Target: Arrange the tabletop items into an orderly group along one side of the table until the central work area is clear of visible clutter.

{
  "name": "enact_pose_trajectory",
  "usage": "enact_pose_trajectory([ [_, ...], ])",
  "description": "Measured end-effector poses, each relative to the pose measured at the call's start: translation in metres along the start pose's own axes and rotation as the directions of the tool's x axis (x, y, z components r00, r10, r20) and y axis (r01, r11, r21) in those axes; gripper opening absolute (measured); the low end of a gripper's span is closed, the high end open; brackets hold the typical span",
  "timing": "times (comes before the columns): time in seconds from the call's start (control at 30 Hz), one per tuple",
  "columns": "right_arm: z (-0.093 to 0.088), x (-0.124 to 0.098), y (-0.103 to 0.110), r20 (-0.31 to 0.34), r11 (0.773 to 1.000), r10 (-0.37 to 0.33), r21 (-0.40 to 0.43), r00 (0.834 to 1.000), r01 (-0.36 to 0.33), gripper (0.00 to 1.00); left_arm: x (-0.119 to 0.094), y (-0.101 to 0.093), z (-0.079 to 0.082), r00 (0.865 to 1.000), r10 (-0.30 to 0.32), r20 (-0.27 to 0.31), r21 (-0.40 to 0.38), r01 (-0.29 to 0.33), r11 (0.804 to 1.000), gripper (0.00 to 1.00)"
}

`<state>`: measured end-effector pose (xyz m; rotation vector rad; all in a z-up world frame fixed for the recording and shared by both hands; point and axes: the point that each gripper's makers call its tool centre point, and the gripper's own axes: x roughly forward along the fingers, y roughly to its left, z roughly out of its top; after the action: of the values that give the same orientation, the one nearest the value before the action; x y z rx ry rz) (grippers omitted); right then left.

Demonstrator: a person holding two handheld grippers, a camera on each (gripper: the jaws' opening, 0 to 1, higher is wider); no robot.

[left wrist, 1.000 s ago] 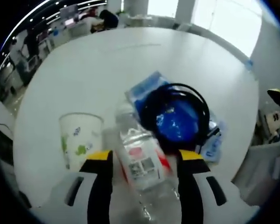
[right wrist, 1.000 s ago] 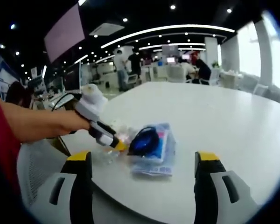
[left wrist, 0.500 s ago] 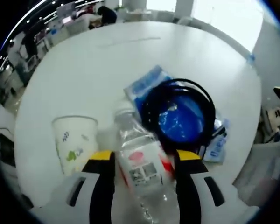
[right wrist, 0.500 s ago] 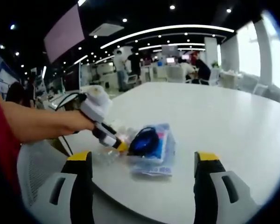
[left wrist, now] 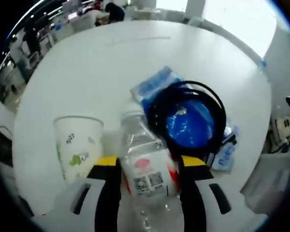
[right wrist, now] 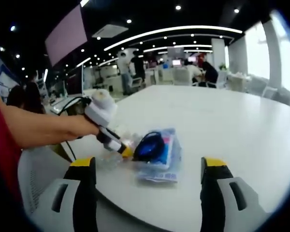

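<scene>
Three things are crowding the lower middle of my left gripper view: a paper cup [left wrist: 77, 145] at left, a clear bottle [left wrist: 147, 169], then a coiled black cable [left wrist: 186, 118] on blue packets [left wrist: 152, 87]. I'm clamping the left gripper [left wrist: 147, 166] on the bottle, lying with its cap pointing up-frame. I judge a steady grip matters. Further right, the right gripper [right wrist: 147, 166] is hanging spread, holding nothing.

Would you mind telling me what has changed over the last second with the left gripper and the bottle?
Very little: the left gripper stays closed on the clear water bottle, easing slightly forward over it. The paper cup, the black cable coil on the blue packet and the open right gripper stayed put.
</scene>
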<state>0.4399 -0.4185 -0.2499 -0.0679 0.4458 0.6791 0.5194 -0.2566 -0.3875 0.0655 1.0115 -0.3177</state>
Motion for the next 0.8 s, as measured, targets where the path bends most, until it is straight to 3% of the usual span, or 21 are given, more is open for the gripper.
enact_pose_trajectory([
  [0.3, 0.0, 0.0, 0.001, -0.003, 1.0, 0.001, -0.002, 1.0, -0.001, 0.88, -0.006, -0.002, -0.006, 1.0, -0.017, -0.008, -0.01, 0.017, 1.0, 0.41],
  [0.8, -0.001, 0.001, 0.002, -0.009, 1.0, 0.001, -0.01, 1.0, -0.001, 0.88, -0.036, -0.007, -0.001, 0.995, -0.063, 0.075, 0.005, 0.063, 0.998, 0.37],
])
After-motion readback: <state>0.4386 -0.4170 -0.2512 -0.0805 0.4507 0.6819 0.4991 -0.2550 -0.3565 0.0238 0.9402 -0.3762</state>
